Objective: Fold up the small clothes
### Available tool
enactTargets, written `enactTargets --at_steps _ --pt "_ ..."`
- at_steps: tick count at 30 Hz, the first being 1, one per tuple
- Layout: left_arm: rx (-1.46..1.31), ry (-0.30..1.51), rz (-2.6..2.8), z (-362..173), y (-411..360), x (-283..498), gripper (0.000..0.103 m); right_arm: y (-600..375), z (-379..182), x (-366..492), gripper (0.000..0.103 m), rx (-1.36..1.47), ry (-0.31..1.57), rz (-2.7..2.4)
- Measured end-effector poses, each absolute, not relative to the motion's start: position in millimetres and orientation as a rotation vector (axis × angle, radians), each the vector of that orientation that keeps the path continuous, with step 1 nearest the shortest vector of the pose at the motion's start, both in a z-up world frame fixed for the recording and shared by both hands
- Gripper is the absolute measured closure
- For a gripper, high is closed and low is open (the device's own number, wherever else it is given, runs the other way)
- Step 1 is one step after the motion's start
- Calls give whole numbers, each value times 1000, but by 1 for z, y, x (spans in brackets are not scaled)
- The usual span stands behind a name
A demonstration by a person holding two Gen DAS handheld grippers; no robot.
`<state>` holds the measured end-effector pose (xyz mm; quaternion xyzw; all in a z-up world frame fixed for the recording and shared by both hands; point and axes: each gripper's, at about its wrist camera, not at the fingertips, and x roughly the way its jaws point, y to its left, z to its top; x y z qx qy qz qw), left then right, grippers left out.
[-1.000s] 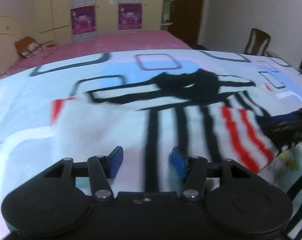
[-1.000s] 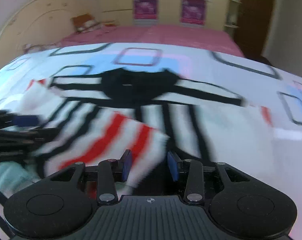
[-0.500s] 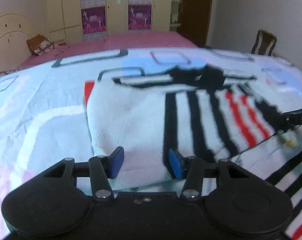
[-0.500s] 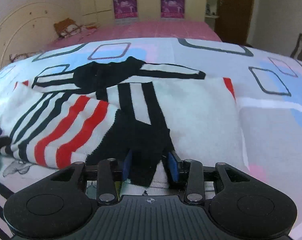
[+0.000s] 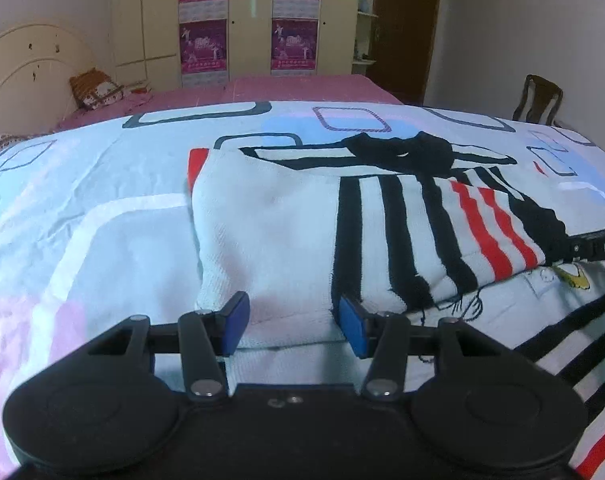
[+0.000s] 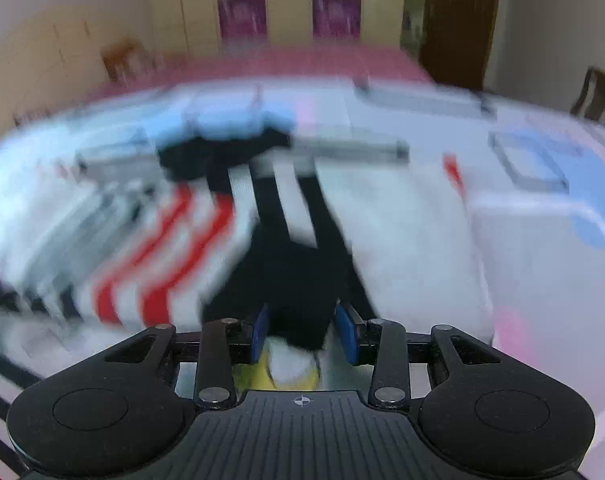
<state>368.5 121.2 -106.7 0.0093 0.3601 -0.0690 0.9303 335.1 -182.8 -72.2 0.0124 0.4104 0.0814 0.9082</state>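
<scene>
A small white knit sweater (image 5: pixel 278 232) with black and red stripes lies folded on the bed, its black collar (image 5: pixel 398 152) at the far end. My left gripper (image 5: pixel 292 320) is open, with its blue pads either side of the sweater's near white edge. My right gripper (image 6: pixel 304 334) is open over the sweater's black part (image 6: pixel 290 276); that view is blurred by motion. The right gripper's tip (image 5: pixel 594 246) shows at the right edge of the left wrist view, beside the striped fold.
The sweater rests on a white sheet (image 5: pixel 82 216) printed with grey, blue and pink squares. Another striped garment (image 5: pixel 562 352) lies underneath at the near right. A pink bed (image 5: pixel 262 88), wardrobe and wooden chair (image 5: pixel 538 100) stand behind.
Both grippers have drawn back toward the sweater's near edge. The folded sweater now lies flat and still. The right gripper's jaws have opened wider and it is moving.
</scene>
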Motion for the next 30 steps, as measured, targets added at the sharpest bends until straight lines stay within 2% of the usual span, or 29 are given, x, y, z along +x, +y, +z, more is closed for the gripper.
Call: enactTargets --at_steps 5,7,8,9,10,13,30 --pt "11 732 -135 -107 122 366 53 -185 -73 340 65 27 858 177" --pt "-3 727 -140 -101 124 359 45 -192 -67 334 65 57 869 180" --pt "-4 724 -142 -99 125 354 32 -197 -62 330 65 73 861 174" --pt "15 721 -116 -98 124 348 13 -202 -55 324 64 90 838 168" --pt "39 715 -96 -96 124 341 12 -207 -51 318 64 109 823 170" --pt "78 729 -81 -95 124 324 13 -228 -45 299 28 186 812 183" --pt "100 721 -19 -77 86 208 15 -302 -26 149 28 262 748 288"
